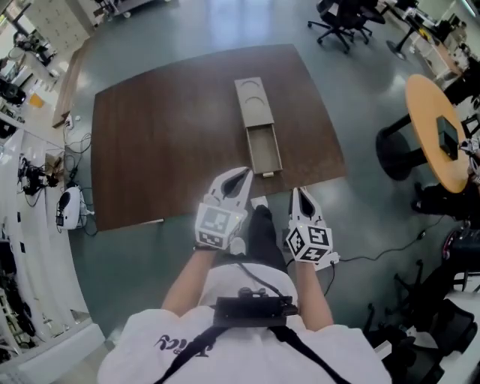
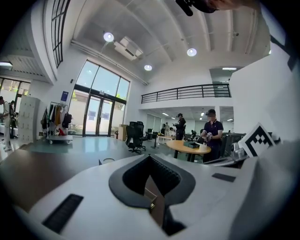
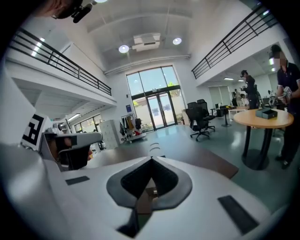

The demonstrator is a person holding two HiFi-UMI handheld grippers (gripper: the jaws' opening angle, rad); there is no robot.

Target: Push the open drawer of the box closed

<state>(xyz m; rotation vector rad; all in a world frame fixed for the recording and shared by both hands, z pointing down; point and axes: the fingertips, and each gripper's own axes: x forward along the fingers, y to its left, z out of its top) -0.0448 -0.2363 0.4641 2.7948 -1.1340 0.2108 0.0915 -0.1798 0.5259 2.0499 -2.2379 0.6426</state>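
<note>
A long tan box [image 1: 253, 99] lies on the dark brown table [image 1: 165, 135], and its drawer [image 1: 265, 152] is pulled out toward the table's near edge. My left gripper [image 1: 241, 176] hovers just short of the drawer's front, slightly to its left, with its jaws closed tip to tip and nothing in them. My right gripper [image 1: 298, 192] hangs off the table's near edge, right of the drawer, also shut and empty. In the left gripper view the jaws of that gripper [image 2: 149, 157] meet at a point, and the drawer's front [image 2: 152, 196] shows through the gap. The right gripper view shows the same closed tips on that gripper [image 3: 151, 160].
A round orange table [image 1: 435, 135] with a dark item on it stands to the right, and office chairs [image 1: 341, 22] stand beyond the table. Cables and equipment [image 1: 67, 206] lie on the floor to the left. A person [image 2: 213, 133] stands by the orange table.
</note>
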